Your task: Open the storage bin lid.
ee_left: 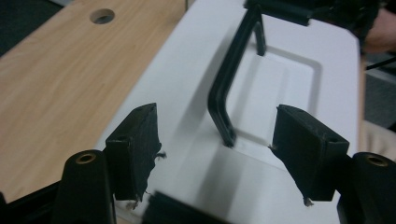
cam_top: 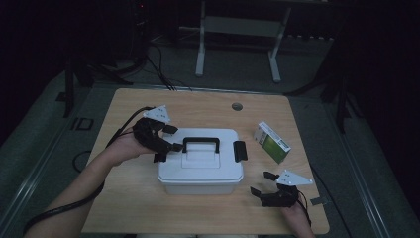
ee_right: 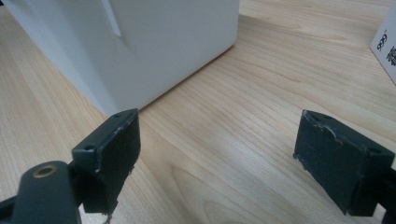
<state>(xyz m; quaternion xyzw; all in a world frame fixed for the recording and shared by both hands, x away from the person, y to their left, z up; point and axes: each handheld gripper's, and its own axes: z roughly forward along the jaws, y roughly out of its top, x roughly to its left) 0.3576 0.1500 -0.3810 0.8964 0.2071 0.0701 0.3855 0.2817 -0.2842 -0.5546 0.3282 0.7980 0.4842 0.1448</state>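
Observation:
A white lidded box (cam_top: 200,163) stands mid-table with a black carry handle (cam_top: 201,144) and a black latch (cam_top: 239,150) on its right end. My left gripper (cam_top: 172,139) is open at the box's left end, its jaws over the lid edge. From the left gripper view the left gripper (ee_left: 217,135) stands wide open above the white lid (ee_left: 299,93), with the raised handle (ee_left: 229,84) just ahead. My right gripper (cam_top: 261,182) rests open on the table off the box's front right corner. Bare wood lies between the right gripper (ee_right: 217,135) jaws, the box wall (ee_right: 140,42) to the upper left.
A small green and white carton (cam_top: 271,142) lies right of the box; its edge (ee_right: 385,46) shows in the right gripper view. The wooden table (cam_top: 148,208) has a round hole (cam_top: 237,106) near its far edge. Dark floor, cables and a stand's legs lie beyond.

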